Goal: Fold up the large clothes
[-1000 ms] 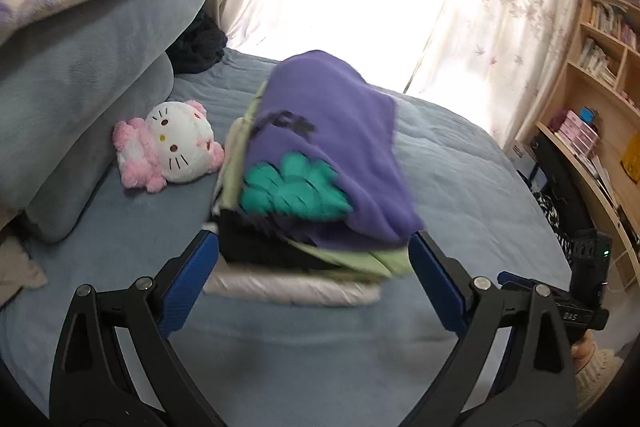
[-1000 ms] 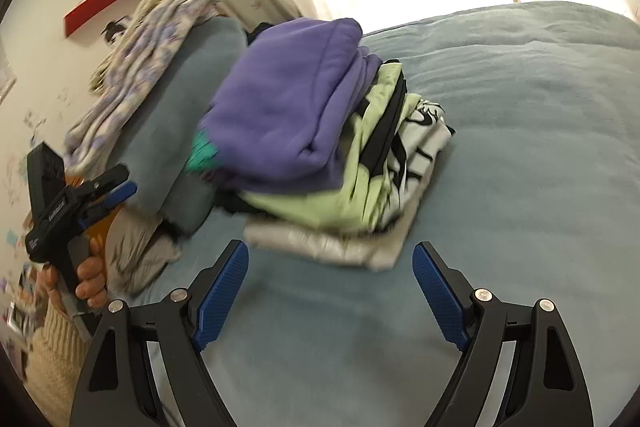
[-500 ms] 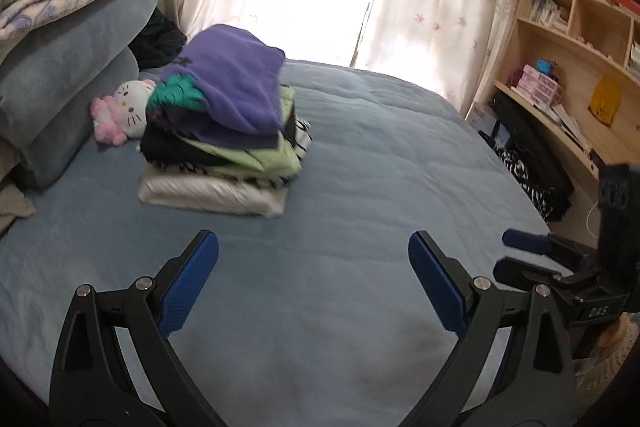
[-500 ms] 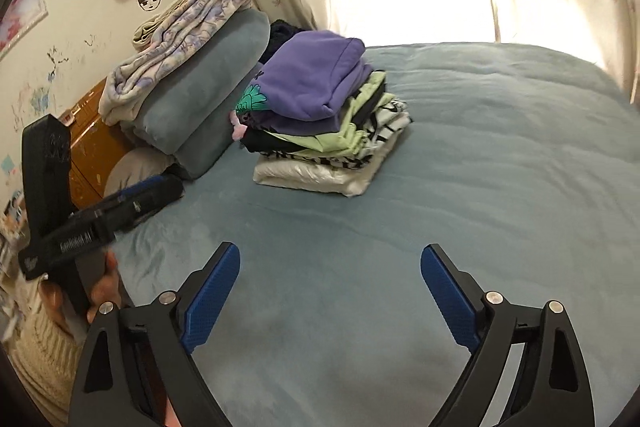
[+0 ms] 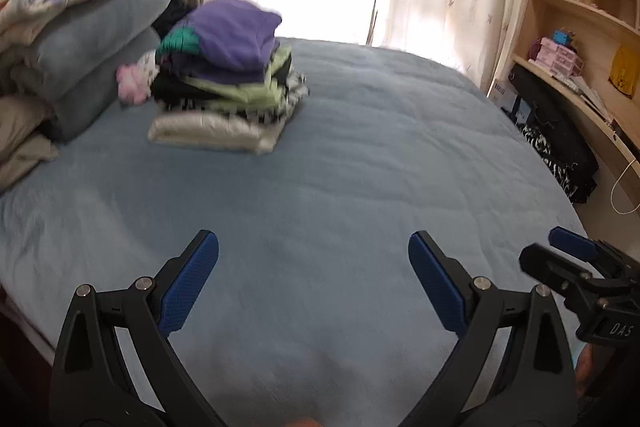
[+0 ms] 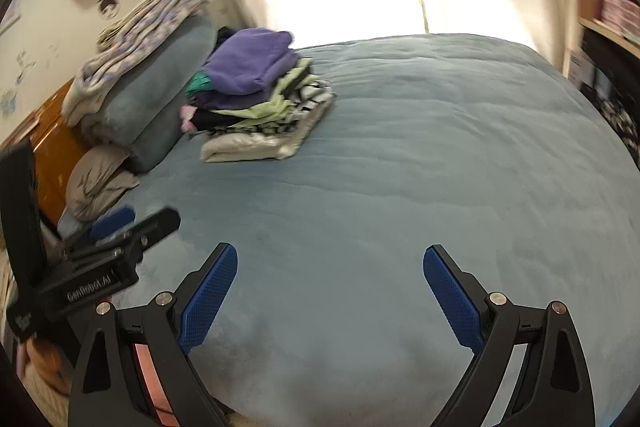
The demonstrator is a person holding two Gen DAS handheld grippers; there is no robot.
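A stack of folded clothes (image 5: pixel 228 95) lies at the far left of the blue bed (image 5: pixel 360 187), with a purple garment (image 5: pixel 236 35) on top and a silvery one at the bottom. The stack also shows in the right wrist view (image 6: pixel 264 107). My left gripper (image 5: pixel 314 283) is open and empty over the near part of the bed, far from the stack. My right gripper (image 6: pixel 330 291) is open and empty, also over the near bed. Each gripper shows in the other's view: the right one at the right edge (image 5: pixel 576 267), the left one at the left edge (image 6: pixel 120 231).
Grey pillows and folded blankets (image 5: pixel 80 27) pile up left of the stack, with a pink plush toy (image 5: pixel 134 83) between them. A wooden shelf unit (image 5: pixel 580 27) and a dark bag (image 5: pixel 560 147) stand to the right of the bed. Bright curtained window behind.
Both grippers have drawn back from the stack of clothes toward the near edge of the bed. The stack stays in place and now looks smaller and farther away.
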